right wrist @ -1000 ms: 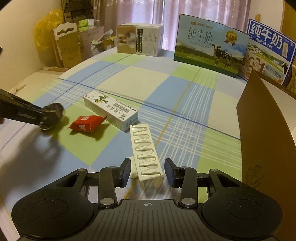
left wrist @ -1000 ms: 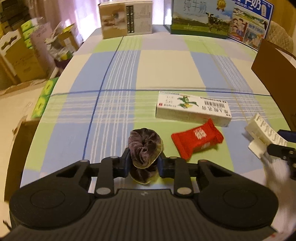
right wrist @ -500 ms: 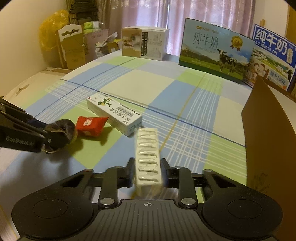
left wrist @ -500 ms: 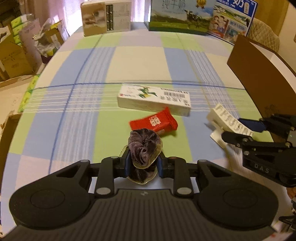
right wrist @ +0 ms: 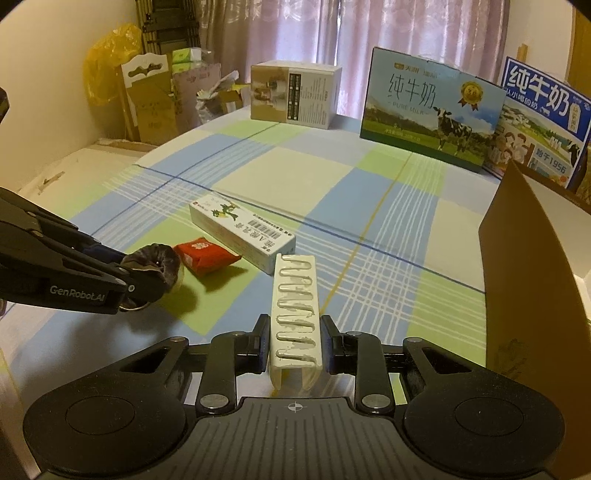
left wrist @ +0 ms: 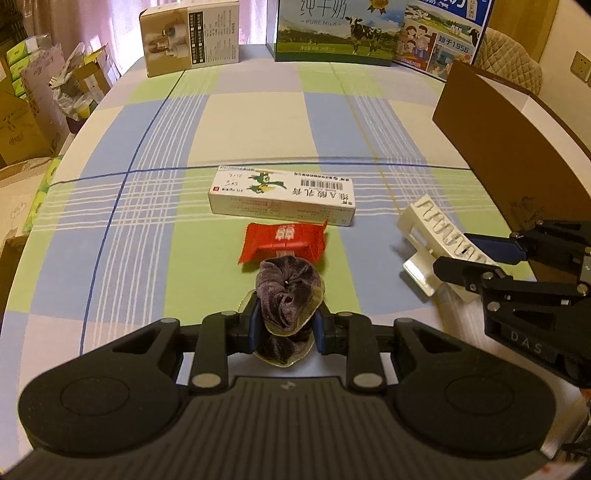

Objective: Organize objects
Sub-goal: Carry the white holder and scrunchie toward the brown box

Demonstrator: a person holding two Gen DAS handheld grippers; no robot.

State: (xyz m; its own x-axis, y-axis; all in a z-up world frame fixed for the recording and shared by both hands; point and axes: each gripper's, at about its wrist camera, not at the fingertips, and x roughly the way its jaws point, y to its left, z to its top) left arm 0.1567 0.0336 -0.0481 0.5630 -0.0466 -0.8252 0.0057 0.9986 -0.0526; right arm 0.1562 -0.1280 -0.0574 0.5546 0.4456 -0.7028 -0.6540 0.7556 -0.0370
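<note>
My left gripper (left wrist: 286, 319) is shut on a purple velvet scrunchie (left wrist: 286, 291) and holds it above the checked tablecloth, just in front of a red snack packet (left wrist: 282, 240). My right gripper (right wrist: 294, 341) is shut on a white plastic rack with wavy slots (right wrist: 294, 295), lifted off the cloth. The rack also shows in the left wrist view (left wrist: 439, 236), at the right. A long white medicine box (left wrist: 282, 195) lies behind the red packet. In the right wrist view the scrunchie (right wrist: 155, 262), the red packet (right wrist: 203, 254) and the medicine box (right wrist: 242, 230) sit left of centre.
A brown open cardboard box (right wrist: 532, 280) stands at the right edge of the table. Milk cartons (left wrist: 332, 33) and a beige carton (left wrist: 190, 37) line the far edge. Cardboard boxes and bags (right wrist: 147, 96) are stacked on the floor at the left.
My right gripper closed on the white rack and lifted it. My left gripper carried the scrunchie right and forward, closer to the red packet.
</note>
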